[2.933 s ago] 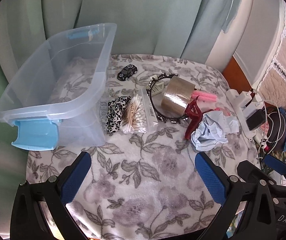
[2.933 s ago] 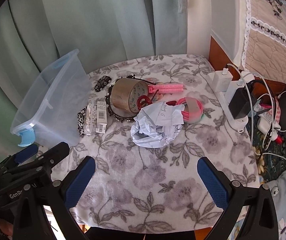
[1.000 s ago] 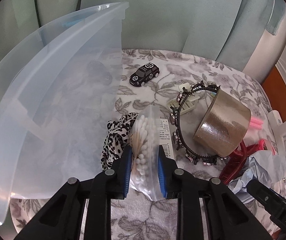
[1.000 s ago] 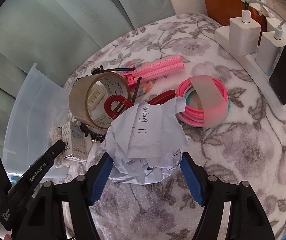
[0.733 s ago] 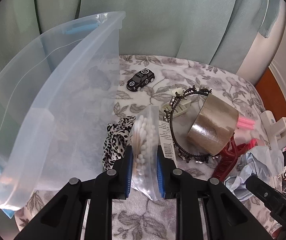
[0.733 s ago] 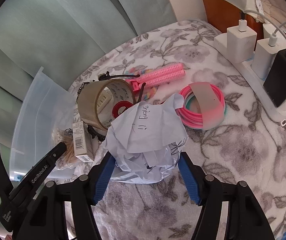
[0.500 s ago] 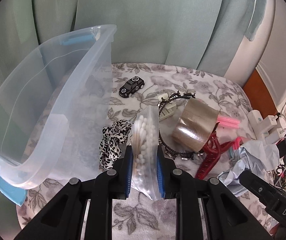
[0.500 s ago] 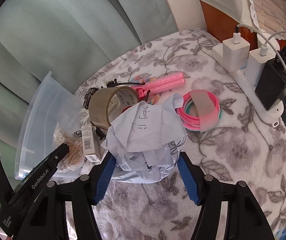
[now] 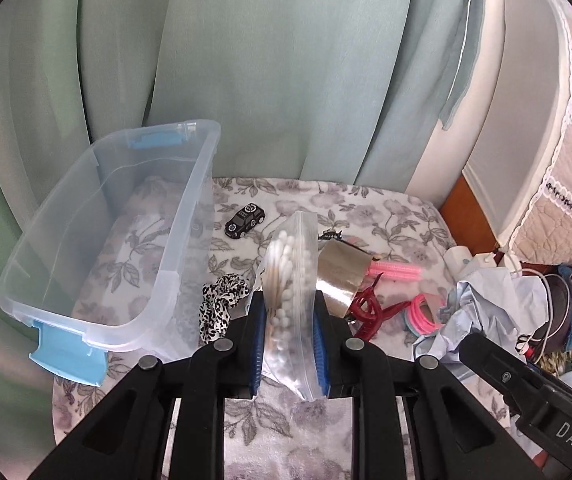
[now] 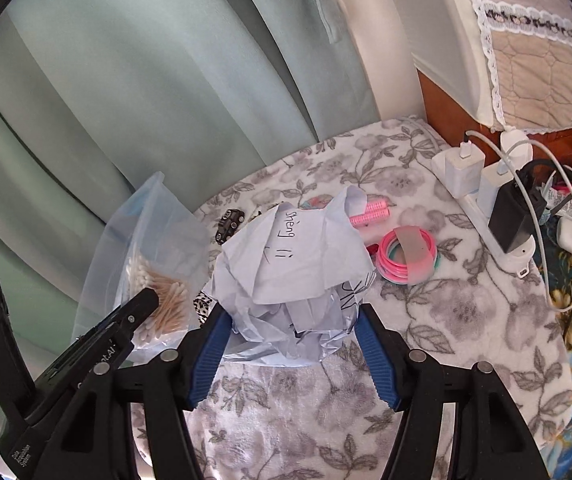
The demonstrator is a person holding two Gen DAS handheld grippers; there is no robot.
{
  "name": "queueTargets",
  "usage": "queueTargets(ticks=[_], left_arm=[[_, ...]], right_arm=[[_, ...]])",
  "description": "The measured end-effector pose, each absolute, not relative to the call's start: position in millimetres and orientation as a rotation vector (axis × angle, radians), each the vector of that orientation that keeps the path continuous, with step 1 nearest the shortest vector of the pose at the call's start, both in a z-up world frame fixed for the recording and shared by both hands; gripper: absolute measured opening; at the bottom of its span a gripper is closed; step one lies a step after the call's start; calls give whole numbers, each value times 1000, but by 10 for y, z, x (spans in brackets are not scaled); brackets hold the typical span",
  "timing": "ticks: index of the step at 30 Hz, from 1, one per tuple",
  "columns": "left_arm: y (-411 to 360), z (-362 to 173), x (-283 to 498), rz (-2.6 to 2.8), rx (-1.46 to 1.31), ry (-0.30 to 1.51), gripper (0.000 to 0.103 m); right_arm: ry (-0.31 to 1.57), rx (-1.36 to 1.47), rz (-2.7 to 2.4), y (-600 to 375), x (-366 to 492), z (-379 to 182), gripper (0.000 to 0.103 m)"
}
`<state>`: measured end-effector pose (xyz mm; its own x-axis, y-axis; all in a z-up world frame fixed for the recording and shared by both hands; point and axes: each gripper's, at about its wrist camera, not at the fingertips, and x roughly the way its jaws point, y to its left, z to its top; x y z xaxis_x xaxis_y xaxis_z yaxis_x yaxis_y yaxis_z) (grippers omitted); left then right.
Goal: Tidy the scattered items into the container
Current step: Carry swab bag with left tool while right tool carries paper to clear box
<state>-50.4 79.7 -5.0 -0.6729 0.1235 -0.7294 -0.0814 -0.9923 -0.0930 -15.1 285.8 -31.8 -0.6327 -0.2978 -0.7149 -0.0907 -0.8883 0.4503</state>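
Note:
My left gripper [image 9: 289, 312] is shut on a clear zip bag of cotton swabs [image 9: 290, 280], held up above the floral cloth. The clear container [image 9: 105, 240] with blue latches stands to its left, nothing inside it. My right gripper [image 10: 292, 324] is shut on a crumpled ball of pale blue paper [image 10: 294, 264] with handwriting on it, also lifted off the cloth. On the cloth lie a toy car [image 9: 244, 220], a leopard scrunchie [image 9: 219, 304], a tape roll [image 9: 340, 276], a red hair claw [image 9: 370, 312], pink rollers [image 10: 370, 212] and pink rings [image 10: 408, 256].
A white power strip [image 10: 482, 184] with chargers and tangled cables runs along the right side. Green curtains [image 9: 265, 80] hang behind the table. The left gripper and its swab bag [image 10: 153, 272] show at the left of the right wrist view.
Both grippers have risen from the cloth, carrying the swab bag and the paper ball. The table items now look smaller and farther below.

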Motion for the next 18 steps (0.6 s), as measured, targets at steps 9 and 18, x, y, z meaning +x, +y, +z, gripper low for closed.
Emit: queueTargets(ticks=[9, 18], left_arm=[[543, 376, -215, 2826, -1057, -181, 22], [71, 703, -103, 2897, -935, -286, 22]], right_arm=[[-576, 1138, -2710, 2658, 69, 202, 67], [-466, 999, -2712, 2233, 87, 652, 67]])
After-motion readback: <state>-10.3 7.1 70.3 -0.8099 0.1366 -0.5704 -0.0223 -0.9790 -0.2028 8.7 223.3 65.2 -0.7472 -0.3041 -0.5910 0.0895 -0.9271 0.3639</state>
